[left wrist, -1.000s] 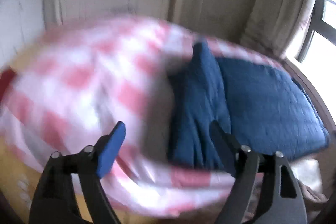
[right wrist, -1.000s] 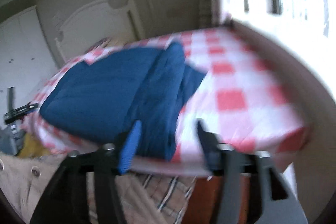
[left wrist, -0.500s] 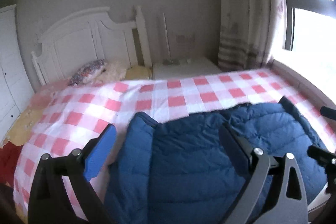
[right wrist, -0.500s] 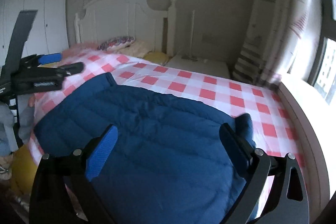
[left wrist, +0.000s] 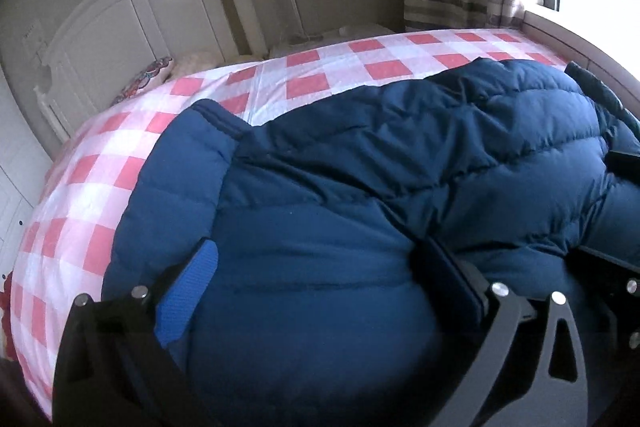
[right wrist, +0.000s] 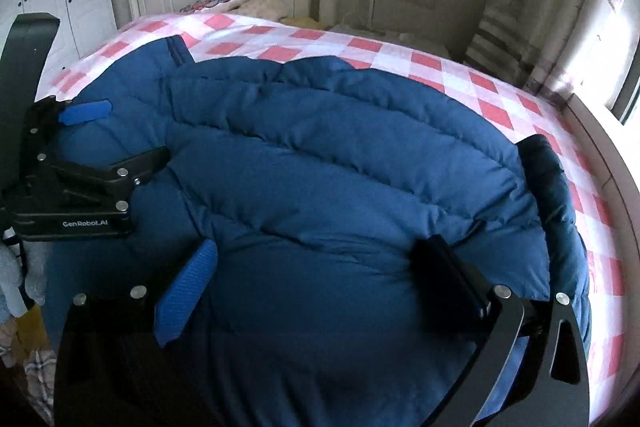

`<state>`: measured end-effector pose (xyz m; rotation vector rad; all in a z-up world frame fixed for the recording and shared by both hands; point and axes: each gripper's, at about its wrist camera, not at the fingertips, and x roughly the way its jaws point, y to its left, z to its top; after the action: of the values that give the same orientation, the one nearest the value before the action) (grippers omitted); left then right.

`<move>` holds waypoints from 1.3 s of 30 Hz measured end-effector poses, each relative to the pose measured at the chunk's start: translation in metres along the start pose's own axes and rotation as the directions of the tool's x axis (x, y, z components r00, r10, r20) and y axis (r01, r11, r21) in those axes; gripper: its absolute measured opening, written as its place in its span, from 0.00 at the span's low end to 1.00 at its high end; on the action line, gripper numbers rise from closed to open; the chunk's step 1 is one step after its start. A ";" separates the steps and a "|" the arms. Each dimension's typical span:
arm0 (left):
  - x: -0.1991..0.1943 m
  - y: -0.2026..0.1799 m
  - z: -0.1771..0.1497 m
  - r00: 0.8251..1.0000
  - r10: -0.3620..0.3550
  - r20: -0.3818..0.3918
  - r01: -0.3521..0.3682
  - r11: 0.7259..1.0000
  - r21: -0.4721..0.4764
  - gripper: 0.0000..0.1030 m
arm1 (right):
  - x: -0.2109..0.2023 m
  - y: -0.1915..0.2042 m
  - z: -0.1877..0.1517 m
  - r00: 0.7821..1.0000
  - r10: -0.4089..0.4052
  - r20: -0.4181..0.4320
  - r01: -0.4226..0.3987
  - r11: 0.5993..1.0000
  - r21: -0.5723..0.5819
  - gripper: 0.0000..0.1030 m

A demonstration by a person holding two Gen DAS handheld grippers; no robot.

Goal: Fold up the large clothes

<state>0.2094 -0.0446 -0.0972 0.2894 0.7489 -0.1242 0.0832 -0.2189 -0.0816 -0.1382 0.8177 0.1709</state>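
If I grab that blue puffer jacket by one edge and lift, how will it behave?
The blue puffer jacket will probably flop and drape: it lies limp and creased on the checked bedspread. Its puffy quilted channels suggest that it is light for its bulk and springs back after folding. The smooth shell looks slippery, so a shallow pinch may slide off.

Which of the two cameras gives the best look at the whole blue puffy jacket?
The right wrist view: the blue jacket shows nearly edge to edge on the checked bedspread. The left wrist view sits closer, so its near and right parts run out of frame.
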 end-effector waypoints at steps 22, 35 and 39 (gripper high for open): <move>-0.024 0.007 0.028 1.000 -0.011 -0.017 0.012 0.998 0.056 0.97 | -0.022 -0.023 0.028 1.000 0.015 -0.016 -0.015 1.000 -0.002 0.95; 0.063 0.022 0.068 0.994 0.036 -0.100 -0.031 0.999 0.045 0.98 | 0.067 -0.045 0.074 0.993 -0.048 -0.104 0.053 0.997 0.051 0.96; 0.072 0.027 0.067 0.992 0.001 -0.128 0.000 1.000 0.015 0.98 | 0.074 -0.038 0.074 0.989 -0.093 -0.114 0.095 0.995 0.010 0.96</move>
<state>0.3113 -0.0398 -0.0939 0.3135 0.8754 -0.1113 0.1933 -0.2353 -0.0834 -0.1733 0.9231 0.0681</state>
